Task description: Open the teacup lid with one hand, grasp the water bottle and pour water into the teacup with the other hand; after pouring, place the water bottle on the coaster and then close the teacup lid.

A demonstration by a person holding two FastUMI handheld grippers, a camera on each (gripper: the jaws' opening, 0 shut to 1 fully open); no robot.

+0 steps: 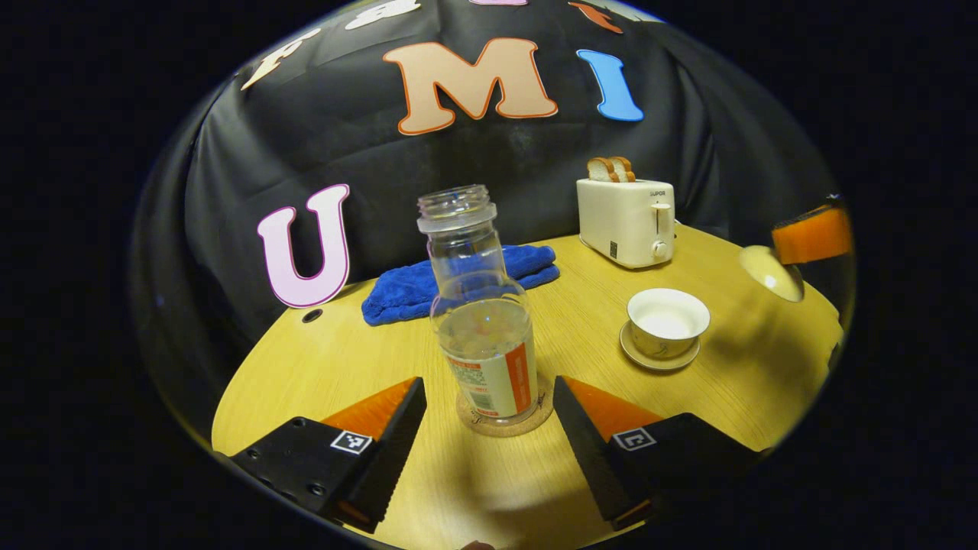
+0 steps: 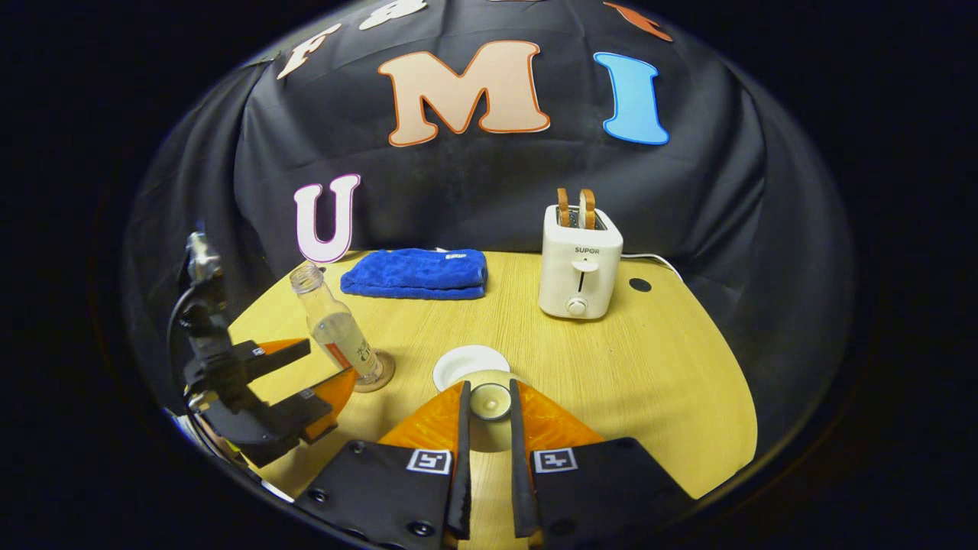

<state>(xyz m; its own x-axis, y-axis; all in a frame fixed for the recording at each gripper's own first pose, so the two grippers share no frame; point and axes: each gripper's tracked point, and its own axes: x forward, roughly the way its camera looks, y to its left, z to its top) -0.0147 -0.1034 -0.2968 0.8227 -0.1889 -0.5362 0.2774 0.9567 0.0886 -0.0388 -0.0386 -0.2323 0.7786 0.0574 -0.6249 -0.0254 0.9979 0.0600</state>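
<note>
The bottle (image 1: 483, 321) stands upright and uncapped on the coaster (image 1: 506, 420), partly filled with water. Your left claw (image 1: 489, 435) is spread wide around its base, a finger on either side and neither touching it. In the right gripper view the same bottle (image 2: 336, 330) sits on the coaster (image 2: 380, 376) near the table's left edge, with your left claw (image 2: 321, 382) open in front of it.

The cup (image 1: 668, 321) rests on its saucer (image 1: 659, 357) to the right of the bottle, uncovered, its inside pale; you cannot tell the water level from here. The lid (image 2: 490, 400) is pinched by its knob between the fingers of your right claw (image 2: 489, 409), held over the cup (image 2: 471, 365). In the left gripper view the lid (image 1: 770, 272) shows at the far right, raised off the table (image 1: 359, 359) and tilted, under the right claw (image 1: 811, 235).

Behind the bottle lies a folded blue towel (image 1: 458, 281). A cream toaster (image 1: 626, 220) with two bread slices (image 1: 610, 169) in its slots stands at the back of the table, beyond the cup.
</note>
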